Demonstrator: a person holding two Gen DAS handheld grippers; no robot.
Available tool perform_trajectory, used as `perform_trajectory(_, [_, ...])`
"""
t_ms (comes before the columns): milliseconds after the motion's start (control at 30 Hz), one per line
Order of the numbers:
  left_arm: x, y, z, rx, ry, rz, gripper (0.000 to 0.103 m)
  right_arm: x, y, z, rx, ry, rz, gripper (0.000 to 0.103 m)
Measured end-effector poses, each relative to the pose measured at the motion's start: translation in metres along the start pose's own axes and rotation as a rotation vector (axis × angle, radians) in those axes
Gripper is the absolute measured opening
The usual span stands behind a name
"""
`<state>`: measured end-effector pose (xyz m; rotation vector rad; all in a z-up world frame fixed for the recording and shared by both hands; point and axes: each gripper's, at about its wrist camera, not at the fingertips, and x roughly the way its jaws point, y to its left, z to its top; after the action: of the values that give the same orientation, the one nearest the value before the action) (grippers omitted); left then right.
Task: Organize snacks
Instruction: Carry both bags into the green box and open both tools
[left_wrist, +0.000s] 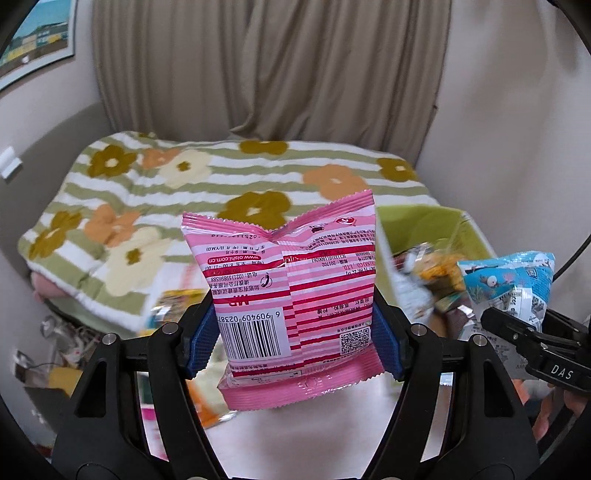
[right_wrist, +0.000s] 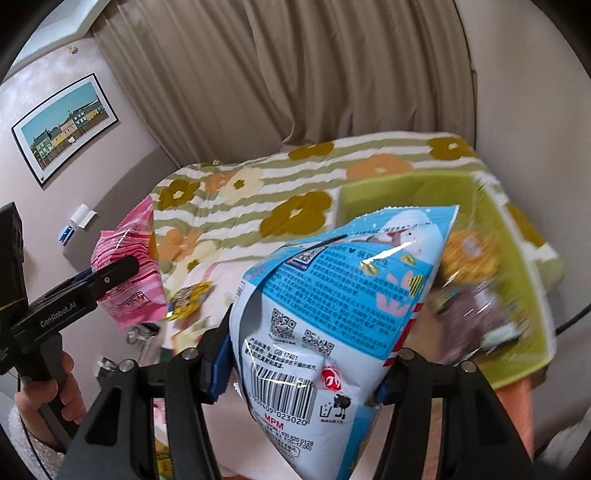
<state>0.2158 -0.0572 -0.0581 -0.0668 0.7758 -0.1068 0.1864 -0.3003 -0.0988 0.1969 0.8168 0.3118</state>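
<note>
Left hand-held gripper (left_wrist: 295, 332): tilted downward, blue pads (left_wrist: 201, 339) clamped on the sides of the pink snack bag (left_wrist: 291, 291), which is held upright in the air. Right hand-held gripper (right_wrist: 303, 373): likewise angled down, jaws narrow, closed on the blue snack bag (right_wrist: 332, 306), held aloft and tilted. A hand (right_wrist: 48, 391) is seen wrapped around the left handle. Beyond, the green bin (right_wrist: 406, 188) with blurred snacks is noted on the flowered bedspread (left_wrist: 221, 177); curtain (left_wrist: 269, 66) behind.
</note>
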Motion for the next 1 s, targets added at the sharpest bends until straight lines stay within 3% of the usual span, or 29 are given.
perform_trajectory(333, [0.066, -0.118, 0.006, 0.019, 0.135, -0.117, 0.069, -0.003, -0.084, 0.028, 0.015, 0.038, -0.036, 0.054])
perform_trajectory(500, [0.098, -0.155, -0.006, 0.082, 0.223, -0.156, 0.069, 0.006, -0.115, 0.03, 0.063, 0.079, -0.058, 0.054])
perform_trajectory(700, [0.119, -0.175, -0.011, 0.17, 0.263, -0.201, 0.071, 0.009, -0.136, 0.028, 0.106, 0.105, -0.111, 0.054])
perform_trajectory(767, [0.121, -0.179, -0.012, 0.192, 0.271, -0.208, 0.082, 0.008, -0.141, 0.027, 0.117, 0.111, -0.117, 0.054])
perform_trajectory(800, [0.121, -0.181, -0.012, 0.202, 0.266, -0.195, 0.098, 0.008, -0.143, 0.027, 0.117, 0.115, -0.122, 0.054])
perform_trajectory(833, [0.12, -0.182, -0.011, 0.208, 0.26, -0.18, 0.103, 0.009, -0.145, 0.028, 0.118, 0.117, -0.124, 0.054])
perform_trajectory(1000, [0.112, -0.173, -0.013, 0.248, 0.246, -0.143, 0.103, 0.008, -0.149, 0.025, 0.14, 0.117, -0.117, 0.054])
